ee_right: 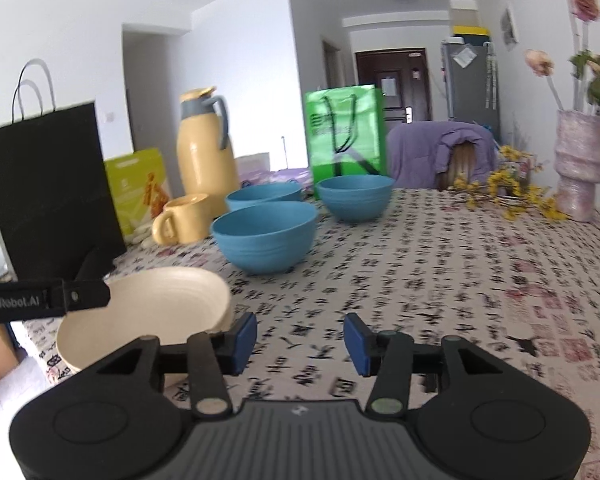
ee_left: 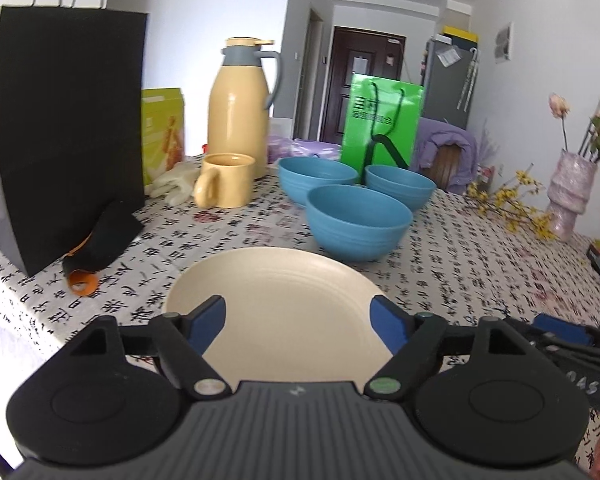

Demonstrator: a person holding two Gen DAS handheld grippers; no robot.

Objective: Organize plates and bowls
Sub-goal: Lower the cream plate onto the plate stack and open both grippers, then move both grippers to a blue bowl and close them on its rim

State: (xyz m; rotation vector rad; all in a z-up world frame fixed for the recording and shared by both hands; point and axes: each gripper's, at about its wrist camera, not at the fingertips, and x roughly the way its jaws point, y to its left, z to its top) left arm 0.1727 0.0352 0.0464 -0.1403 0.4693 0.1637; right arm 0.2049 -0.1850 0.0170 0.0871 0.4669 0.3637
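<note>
A cream plate (ee_left: 276,292) lies near the table's front left edge, also seen in the right wrist view as cream plate (ee_right: 152,308). My left gripper (ee_left: 298,316) is open, its blue pads spread wide above the plate's near half and not pressing on it. Three blue bowls stand behind it: the nearest bowl (ee_left: 358,220) (ee_right: 266,236), a back left bowl (ee_left: 316,178) (ee_right: 264,194) and a back right bowl (ee_left: 400,184) (ee_right: 356,196). My right gripper (ee_right: 300,338) is open over bare tablecloth, just right of the plate, with nothing between its pads.
A black paper bag (ee_left: 68,128) stands at the left, with a yellow thermos (ee_left: 240,108), a yellow mug (ee_left: 224,180) and a green bag (ee_left: 380,120) behind. A pink vase (ee_right: 578,164) with flowers and yellow sprigs (ee_right: 508,192) sit at the far right.
</note>
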